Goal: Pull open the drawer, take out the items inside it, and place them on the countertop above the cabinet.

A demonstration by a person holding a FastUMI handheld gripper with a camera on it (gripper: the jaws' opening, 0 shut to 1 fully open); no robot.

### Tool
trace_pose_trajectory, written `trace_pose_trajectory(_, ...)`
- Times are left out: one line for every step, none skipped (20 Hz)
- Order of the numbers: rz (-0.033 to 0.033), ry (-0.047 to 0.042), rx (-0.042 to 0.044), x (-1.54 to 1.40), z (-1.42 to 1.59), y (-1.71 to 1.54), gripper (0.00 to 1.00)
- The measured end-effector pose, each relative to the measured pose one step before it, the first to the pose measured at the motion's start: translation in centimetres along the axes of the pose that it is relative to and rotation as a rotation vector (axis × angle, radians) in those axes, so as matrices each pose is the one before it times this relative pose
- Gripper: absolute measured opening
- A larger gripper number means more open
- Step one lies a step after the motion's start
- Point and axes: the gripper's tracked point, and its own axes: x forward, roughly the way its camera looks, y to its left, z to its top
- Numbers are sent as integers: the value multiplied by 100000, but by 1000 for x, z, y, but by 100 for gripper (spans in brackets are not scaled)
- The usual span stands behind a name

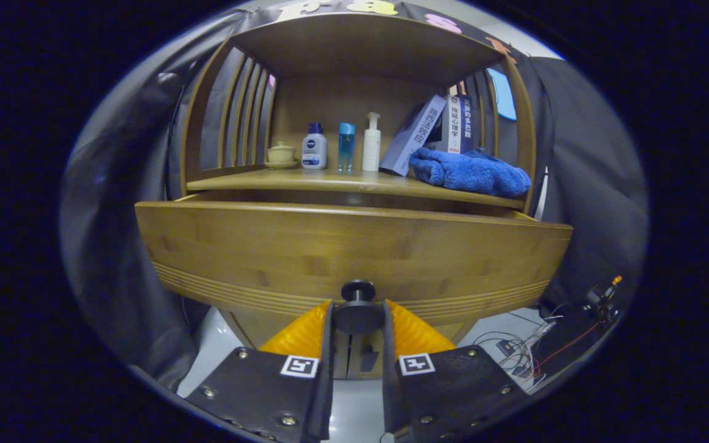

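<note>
Gripper: the gripper (358,317) is low in front of the cabinet, and its two fingers (327,344) are closed on the dark round knob (358,307) of the drawer, one finger at each side of it; both seem to press on the knob, though the contact itself is partly hidden.
Drawer: the wooden drawer front (354,252) stands out from the cabinet body toward the camera, so the drawer is pulled partly open. A dark gap shows between its top edge and the shelf above.
Inside of the drawer: from this low angle I cannot see what lies in it.
Countertop: the wooden countertop (342,181) is just above the drawer, under an open shelf frame with slatted sides.
Things on the countertop, at the back: a small cream lidded cup on a saucer (281,154), then a white bottle with a blue cap (314,147), a thin blue bottle (346,146) and a white pump bottle (372,144), standing upright in a row, close beside each other.
Books: beside the pump bottle, two books (434,132); the nearer one leans tilted against the other, which stands upright.
Towel: a blue towel (468,171) lies crumpled on the countertop in front of the books.
Floor: some thin cables (524,351) lie on the floor beside the cabinet, beyond the fingers.
</note>
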Motion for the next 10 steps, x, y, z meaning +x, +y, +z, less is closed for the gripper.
trace_pose_trajectory(359, 208, 1119, -649, -232, -25, 33)
trace_pose_trajectory(278, 425, 528, -566, -402, -24, 34)
trace_pose_trajectory(-416, 284, 180, -732, -400, -11, 34)
trace_pose_trajectory(-570, -1056, 576, -937, -250, -85, 33)
trace_pose_trajectory(-382, -1441, -565, -957, -132, -203, 33)
trace_pose_trajectory(4413, -2879, 2488, 1852, -1180, 162, 25)
trace_pose_trajectory(-233, -995, 409, -2476, 35, 1015, 17)
trace_pose_trajectory(-2348, 312, -4706, -1976, -83, -504, 9)
trace_pose_trajectory(2286, -3683, -3356, -300, 416, 368, 8)
trace_pose_trajectory(-1037, -2614, -1784, 150, 624, -114, 7)
